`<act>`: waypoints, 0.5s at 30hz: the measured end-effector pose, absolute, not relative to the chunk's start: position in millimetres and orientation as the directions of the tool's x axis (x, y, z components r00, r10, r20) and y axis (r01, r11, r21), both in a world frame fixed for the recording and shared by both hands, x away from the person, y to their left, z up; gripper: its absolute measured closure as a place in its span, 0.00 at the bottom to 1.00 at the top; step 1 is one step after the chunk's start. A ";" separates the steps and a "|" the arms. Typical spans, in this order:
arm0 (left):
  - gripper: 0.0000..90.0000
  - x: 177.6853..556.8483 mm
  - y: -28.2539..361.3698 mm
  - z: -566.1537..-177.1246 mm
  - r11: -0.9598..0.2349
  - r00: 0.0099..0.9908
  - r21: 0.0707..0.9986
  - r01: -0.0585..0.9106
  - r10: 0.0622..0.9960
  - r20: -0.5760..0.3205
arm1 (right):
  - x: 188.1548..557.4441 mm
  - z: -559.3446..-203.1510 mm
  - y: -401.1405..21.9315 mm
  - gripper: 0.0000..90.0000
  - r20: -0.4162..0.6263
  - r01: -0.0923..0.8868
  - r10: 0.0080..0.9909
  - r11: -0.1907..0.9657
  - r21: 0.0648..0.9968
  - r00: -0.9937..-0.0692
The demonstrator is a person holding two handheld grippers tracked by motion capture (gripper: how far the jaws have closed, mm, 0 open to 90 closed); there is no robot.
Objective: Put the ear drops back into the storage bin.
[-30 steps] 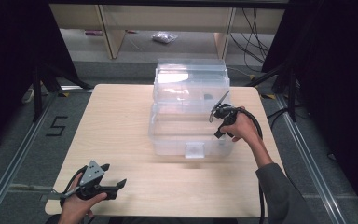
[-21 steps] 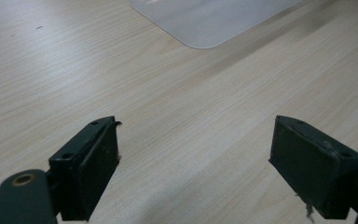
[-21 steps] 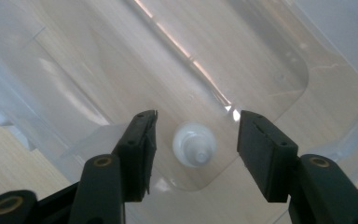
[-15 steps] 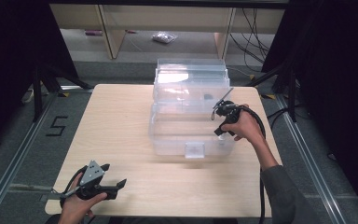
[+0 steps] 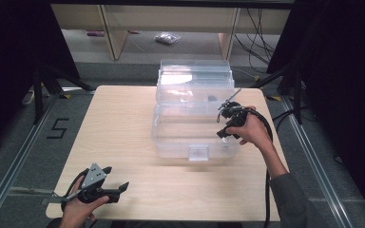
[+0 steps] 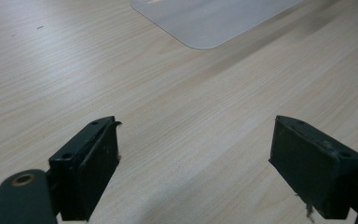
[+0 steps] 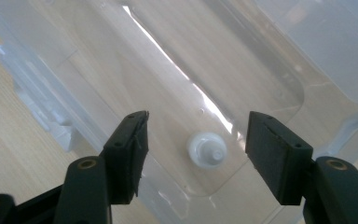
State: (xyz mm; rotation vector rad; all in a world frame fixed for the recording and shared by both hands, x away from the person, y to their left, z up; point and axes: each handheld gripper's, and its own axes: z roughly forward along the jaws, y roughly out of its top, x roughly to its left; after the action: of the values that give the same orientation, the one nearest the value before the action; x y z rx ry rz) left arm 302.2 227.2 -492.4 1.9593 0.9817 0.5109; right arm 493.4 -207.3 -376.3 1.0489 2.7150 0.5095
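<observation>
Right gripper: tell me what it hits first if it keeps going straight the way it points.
Probably the small white knob, centred between the open jaws of the right gripper on the clear plastic box; depth is hard to judge.

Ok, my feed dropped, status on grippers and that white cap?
Left gripper open, idle over bare table. Right gripper open above clear bin, jaws either side of white cap, not closed on it. Nothing in the way.
</observation>
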 end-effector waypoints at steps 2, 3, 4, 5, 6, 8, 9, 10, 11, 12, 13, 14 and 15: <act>0.17 302.2 227.2 -492.3 -0.319 0.606 0.839 0.441 0.795 -0.017 | 491.5 -375.7 -206.7 0.42 -0.051 0.614 0.680 0.689 0.385 -0.732; 0.17 302.2 227.3 -492.3 -0.319 0.606 0.839 0.442 0.795 -0.016 | 490.6 -375.6 -206.4 0.41 -0.056 0.606 0.676 0.692 0.392 -0.735; 0.17 302.2 227.3 -492.4 -0.318 0.605 0.839 0.442 0.796 -0.017 | 489.5 -374.7 -206.4 0.41 -0.053 0.605 0.675 0.691 0.396 -0.736; 0.17 302.2 227.3 -492.4 -0.318 0.605 0.839 0.442 0.796 -0.017 | 489.1 -374.3 -206.4 0.40 -0.055 0.600 0.672 0.692 0.401 -0.739; 0.17 302.2 227.3 -492.3 -0.318 0.605 0.839 0.442 0.796 -0.017 | 487.9 -374.2 -205.9 0.39 -0.049 0.604 0.677 0.685 0.407 -0.735; 0.17 302.2 227.2 -492.4 -0.319 0.606 0.839 0.441 0.796 -0.016 | 485.1 -373.6 -204.8 0.36 -0.041 0.614 0.685 0.677 0.406 -0.728; 0.17 302.1 227.2 -492.4 -0.319 0.606 0.839 0.441 0.796 -0.016 | 485.2 -373.7 -205.0 0.36 -0.046 0.606 0.680 0.681 0.411 -0.732; 0.17 302.2 227.2 -492.4 -0.319 0.605 0.839 0.440 0.796 -0.015 | 484.5 -373.0 -204.9 0.35 -0.055 0.601 0.677 0.684 0.414 -0.733; 0.17 302.2 227.2 -492.4 -0.319 0.604 0.839 0.441 0.797 -0.014 | 483.9 -372.6 -204.6 0.34 -0.052 0.601 0.677 0.684 0.415 -0.734; 0.17 302.1 227.3 -492.3 -0.319 0.605 0.839 0.441 0.796 -0.016 | 483.1 -372.2 -204.4 0.34 -0.052 0.600 0.679 0.680 0.420 -0.733; 0.17 302.2 227.2 -492.4 -0.318 0.605 0.839 0.441 0.796 -0.016 | 482.5 -371.7 -204.4 0.34 -0.051 0.598 0.678 0.679 0.426 -0.734; 0.17 302.3 227.3 -492.3 -0.320 0.606 0.839 0.441 0.795 -0.016 | 480.1 -370.8 -203.2 0.33 -0.038 0.615 0.689 0.668 0.419 -0.723; 0.17 302.2 227.2 -492.3 -0.320 0.606 0.838 0.441 0.796 -0.015 | 480.2 -371.1 -203.6 0.33 -0.055 0.590 0.675 0.679 0.437 -0.736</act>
State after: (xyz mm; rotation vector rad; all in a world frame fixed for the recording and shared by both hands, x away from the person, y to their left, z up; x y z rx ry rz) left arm 302.2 227.2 -492.3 1.9610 0.9816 0.5135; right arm 480.2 -203.6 -371.1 1.0236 2.6803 0.5880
